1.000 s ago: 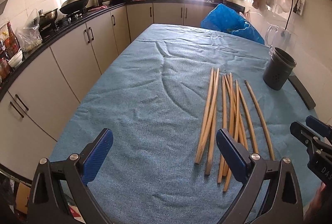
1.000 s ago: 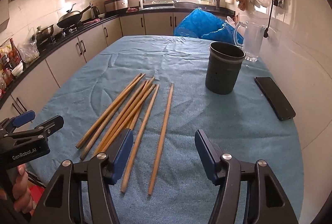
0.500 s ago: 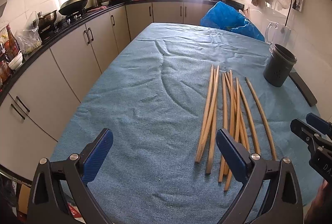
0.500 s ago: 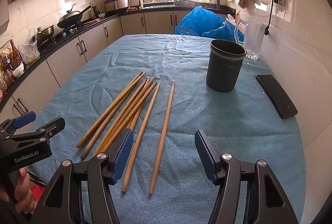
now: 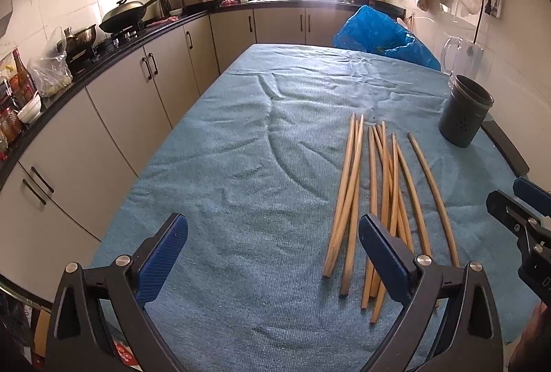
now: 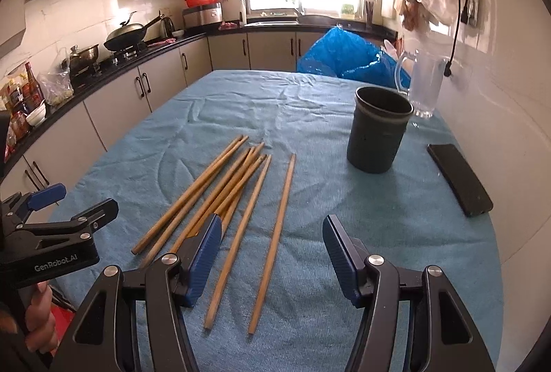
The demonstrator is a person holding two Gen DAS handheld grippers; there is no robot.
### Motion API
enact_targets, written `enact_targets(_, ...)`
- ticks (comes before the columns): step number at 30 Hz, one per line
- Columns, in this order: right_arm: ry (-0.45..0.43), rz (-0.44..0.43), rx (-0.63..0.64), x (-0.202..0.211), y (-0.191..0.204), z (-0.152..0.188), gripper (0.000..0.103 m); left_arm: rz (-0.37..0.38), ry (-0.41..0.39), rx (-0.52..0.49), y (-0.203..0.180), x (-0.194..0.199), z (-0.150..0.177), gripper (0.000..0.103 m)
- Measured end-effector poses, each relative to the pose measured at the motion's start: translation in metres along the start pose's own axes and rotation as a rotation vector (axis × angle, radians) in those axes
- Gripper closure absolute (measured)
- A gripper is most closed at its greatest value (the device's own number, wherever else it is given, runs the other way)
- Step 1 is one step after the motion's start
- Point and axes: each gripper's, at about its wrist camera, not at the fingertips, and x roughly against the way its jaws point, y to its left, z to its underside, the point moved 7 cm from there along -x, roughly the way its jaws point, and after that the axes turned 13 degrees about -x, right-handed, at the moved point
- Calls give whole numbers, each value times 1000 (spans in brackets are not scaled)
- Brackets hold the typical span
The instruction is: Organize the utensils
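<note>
Chopsticks (image 6: 220, 196) lie loose on the blue cloth (image 5: 241, 165), mid-table, a rough bundle w/ two strays on the side toward the dark holder cup (image 6: 377, 129). Cup stands upright, apart from the sticks, w/ a glass jug (image 6: 425, 86) just behind it and a black phone (image 6: 459, 179) flat beside it near the wall.

Left tongs (image 5: 272, 251) are spread wide, nothing between the pads; they hover over bare cloth just left of the bundle. Right tongs (image 6: 270, 255) also spread, empty, above the near ends of the two stray sticks.

Judgement: nothing picked up yet, so task is at its start; likely first grab is a stray stick w/ the right tongs.

Risks from here:
- Sticks are thin and round, so pads may roll one away or pinch cloth instead.
- Overlapping sticks in the bundle: grabbing one could drag or scatter its neighbours.
- Grip near one end means the long stick droops and misses the cup mouth.
- Bumping the cup could tip it toward jug or phone.
</note>
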Motion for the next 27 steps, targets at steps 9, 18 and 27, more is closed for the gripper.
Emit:
enact_targets(9, 3, 1, -43, 4, -11, 1, 38, -5, -8, -15, -4, 7, 0, 4)
enact_targets(18, 22, 9, -97, -5, -31, -3, 38, 57, 33, -98, -17, -16, -15, 4)
enact_targets(27, 64, 38, -142, -18, -57, -6, 38, 200, 97, -276, -78, -80, -56, 7)
